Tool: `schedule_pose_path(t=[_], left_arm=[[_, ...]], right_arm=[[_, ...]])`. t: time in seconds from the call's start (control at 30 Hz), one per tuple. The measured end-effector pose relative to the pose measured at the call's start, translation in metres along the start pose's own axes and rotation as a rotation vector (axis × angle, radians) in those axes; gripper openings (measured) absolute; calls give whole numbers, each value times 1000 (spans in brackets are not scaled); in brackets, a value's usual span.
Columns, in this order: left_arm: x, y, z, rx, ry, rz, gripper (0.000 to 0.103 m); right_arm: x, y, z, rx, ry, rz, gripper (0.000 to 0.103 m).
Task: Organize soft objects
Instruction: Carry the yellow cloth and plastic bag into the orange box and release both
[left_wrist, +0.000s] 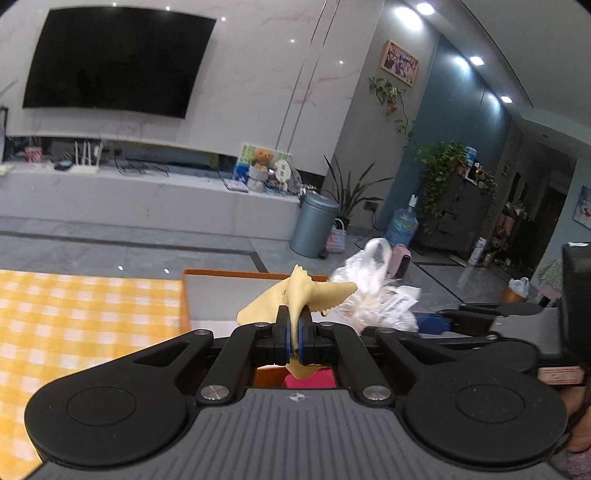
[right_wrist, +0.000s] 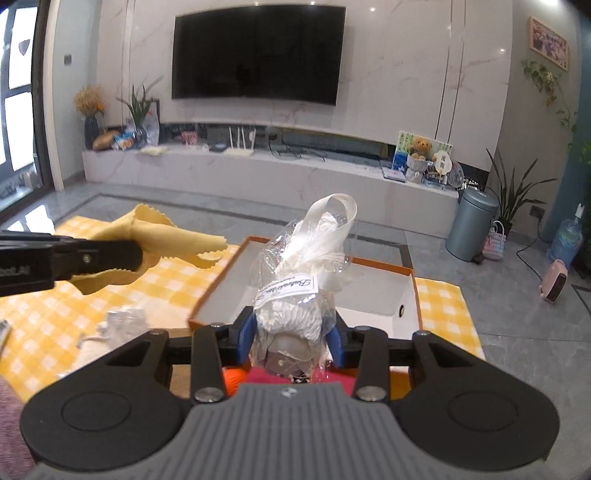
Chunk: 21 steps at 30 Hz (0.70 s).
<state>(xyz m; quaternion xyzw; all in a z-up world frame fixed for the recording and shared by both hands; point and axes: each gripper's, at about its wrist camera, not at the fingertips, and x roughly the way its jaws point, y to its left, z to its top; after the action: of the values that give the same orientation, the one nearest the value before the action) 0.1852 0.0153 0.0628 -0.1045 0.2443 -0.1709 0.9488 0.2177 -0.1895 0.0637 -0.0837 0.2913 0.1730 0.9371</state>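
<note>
Both tools are lifted above the counter (right_wrist: 44, 317), which wears a yellow checked cloth, and each carries something soft. The left tongs (left_wrist: 294, 325) are clamped tight on a pale yellow cloth (left_wrist: 295, 291) whose pinked edges flop out to either side. The right tongs (right_wrist: 291, 332) stand partly closed around a clear bag (right_wrist: 303, 266) stuffed with something white, its loop handle sticking up. Under and beyond them sits the orange-rimmed box (right_wrist: 413, 291), white inside, with something pink and orange showing at its near end.

My worry is the bag: slick plastic over squashy filling could slide out of so loose a pinch, or the handle could catch on the box rim. The yellow cloth is held only by a fold, so it may drape over the box's edge when let go.
</note>
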Motion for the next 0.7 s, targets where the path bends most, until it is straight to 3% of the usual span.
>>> schedule_pose_path(t=[0.3, 0.4, 0.53, 0.7], left_arm=[[64, 13, 19, 10, 51, -11, 4], [90, 17, 17, 23, 102, -16, 4], [120, 18, 0, 102, 202, 26, 4], [142, 26, -8, 116, 274, 78, 4]], right_arm=[[83, -36, 29, 18, 111, -36, 41], [113, -45, 32, 28, 166, -33, 41], [152, -49, 30, 16, 251, -38, 41], [186, -51, 20, -29, 344, -40, 41]])
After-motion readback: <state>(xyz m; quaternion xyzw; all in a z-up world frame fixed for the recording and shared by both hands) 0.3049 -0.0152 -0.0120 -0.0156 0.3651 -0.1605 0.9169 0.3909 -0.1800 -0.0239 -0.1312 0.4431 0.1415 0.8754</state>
